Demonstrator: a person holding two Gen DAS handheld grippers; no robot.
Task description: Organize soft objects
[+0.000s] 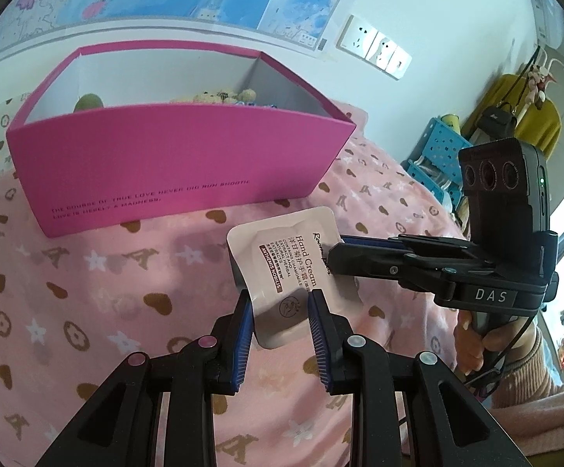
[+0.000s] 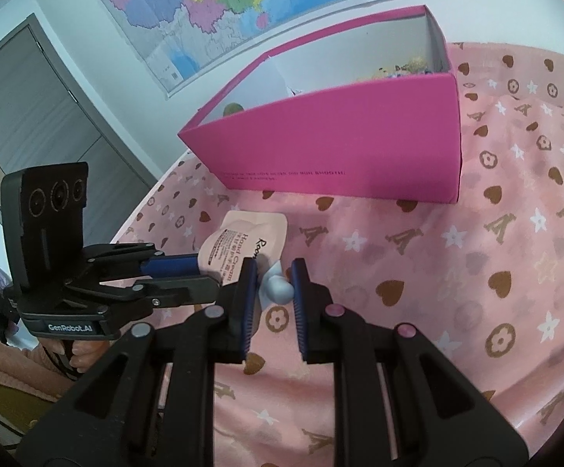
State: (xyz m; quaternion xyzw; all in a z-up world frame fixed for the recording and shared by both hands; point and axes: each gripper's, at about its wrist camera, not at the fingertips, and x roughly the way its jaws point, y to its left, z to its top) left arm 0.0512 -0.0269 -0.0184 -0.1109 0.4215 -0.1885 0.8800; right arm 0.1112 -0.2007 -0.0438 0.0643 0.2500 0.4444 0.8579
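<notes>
A pale pink hand cream pouch (image 1: 282, 257) (image 2: 239, 241) hangs just above the pink blanket, in front of the pink box (image 1: 165, 163) (image 2: 359, 140). My left gripper (image 1: 280, 299) (image 2: 208, 274) is shut on the pouch's lower end. My right gripper (image 2: 274, 272) (image 1: 334, 257) comes in from the side and is shut on the pouch at its pale blue cap (image 2: 278, 292). Inside the box lie a green object (image 1: 89, 102) (image 2: 232, 109) and a beige plush toy (image 1: 223, 96) (image 2: 410, 64), both mostly hidden by the box wall.
The patterned pink blanket (image 1: 87, 272) covers the bed. Blue plastic baskets (image 1: 441, 148) and a yellow garment (image 1: 515, 105) stand past the bed's right side. A map and wall sockets (image 1: 375, 46) are behind the box. A grey door (image 2: 48, 116) is at the left.
</notes>
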